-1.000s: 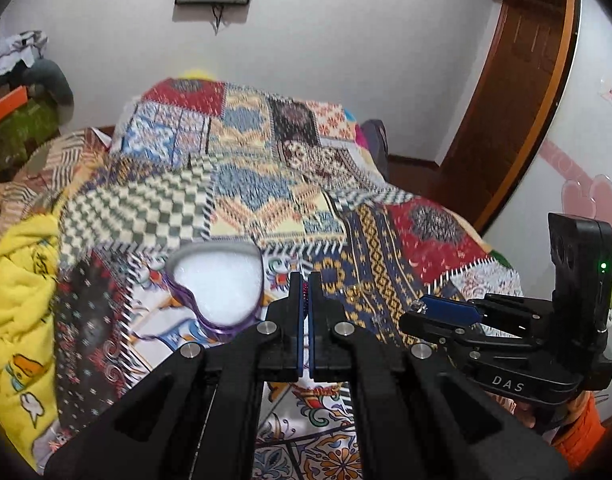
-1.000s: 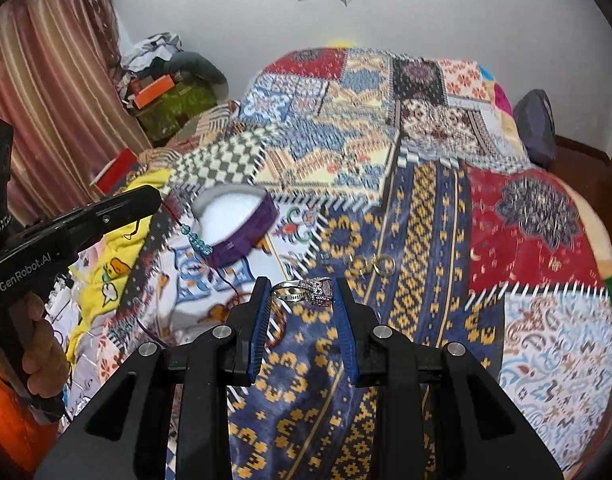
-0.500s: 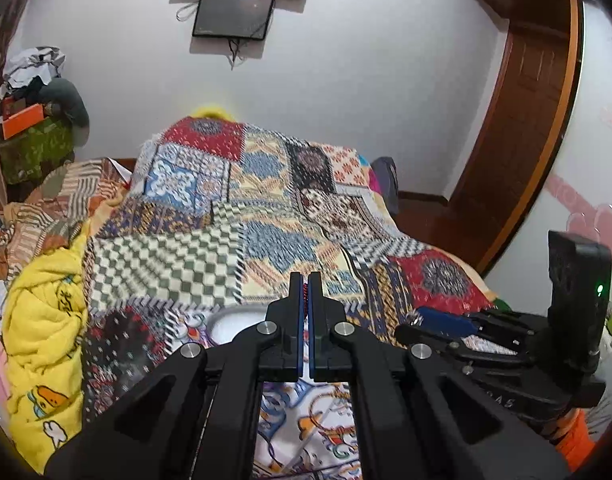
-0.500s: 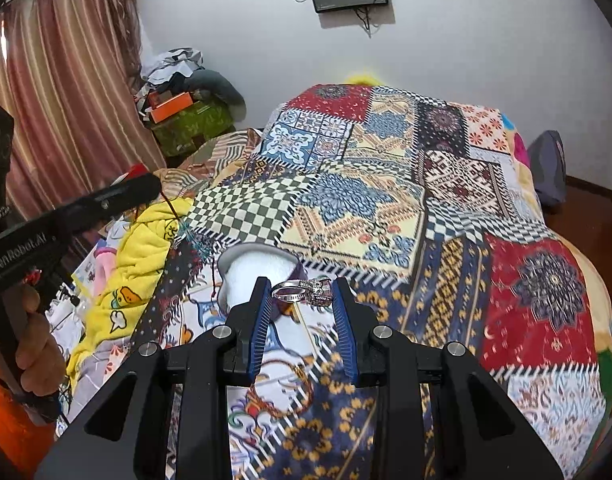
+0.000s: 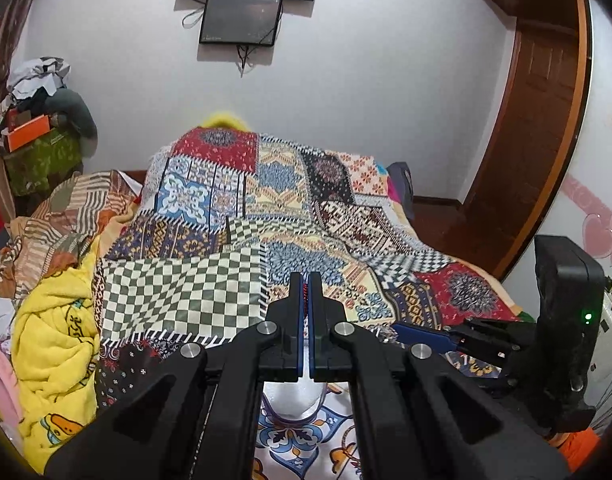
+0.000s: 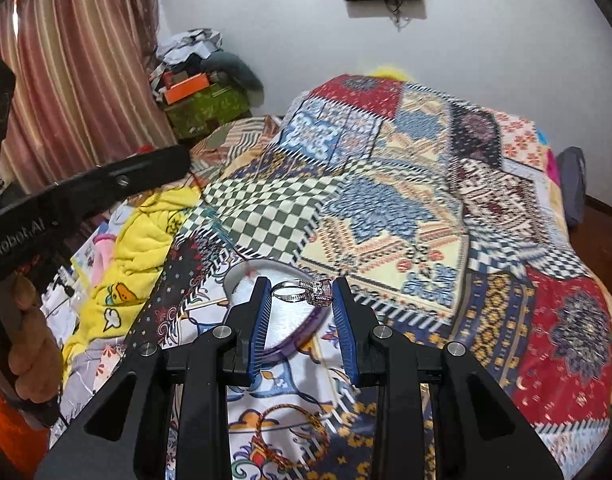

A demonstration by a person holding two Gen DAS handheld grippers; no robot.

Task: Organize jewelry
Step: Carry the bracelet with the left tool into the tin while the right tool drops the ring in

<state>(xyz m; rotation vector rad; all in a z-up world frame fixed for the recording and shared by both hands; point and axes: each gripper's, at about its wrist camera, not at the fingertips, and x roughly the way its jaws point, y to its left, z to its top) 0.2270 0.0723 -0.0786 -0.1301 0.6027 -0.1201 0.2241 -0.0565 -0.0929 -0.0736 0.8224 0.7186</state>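
Two hand-held grippers above a bed covered by a patchwork quilt [image 6: 386, 208]. Right gripper [image 6: 301, 294]: the blue-lined fingers [image 6: 261, 320] stand apart with a silver ring [image 6: 303, 294] clamped crosswise between their tips, its stone-set head against the right finger. The ring hangs over a heart-shaped box [image 6: 289, 332] with a purple wall and a white lining, which lies on the near left part of the quilt. In the left wrist view the box [image 5: 291, 402] shows only through the gap under the linkage. Left gripper [image 5: 306, 284]: the two fingers are pressed together, a thin red cord [image 5: 304, 290] pinched between their tips; in the right wrist view the cord runs down from the tool's tip towards the box, blurred. A red-and-gold bracelet [image 6: 293, 428] lies on the quilt near the camera, in front of the box. A yellow blanket [image 6: 141, 264] is bunched along the left edge of the bed. At far left a hand [image 6: 29, 344] grips the handle of the left tool
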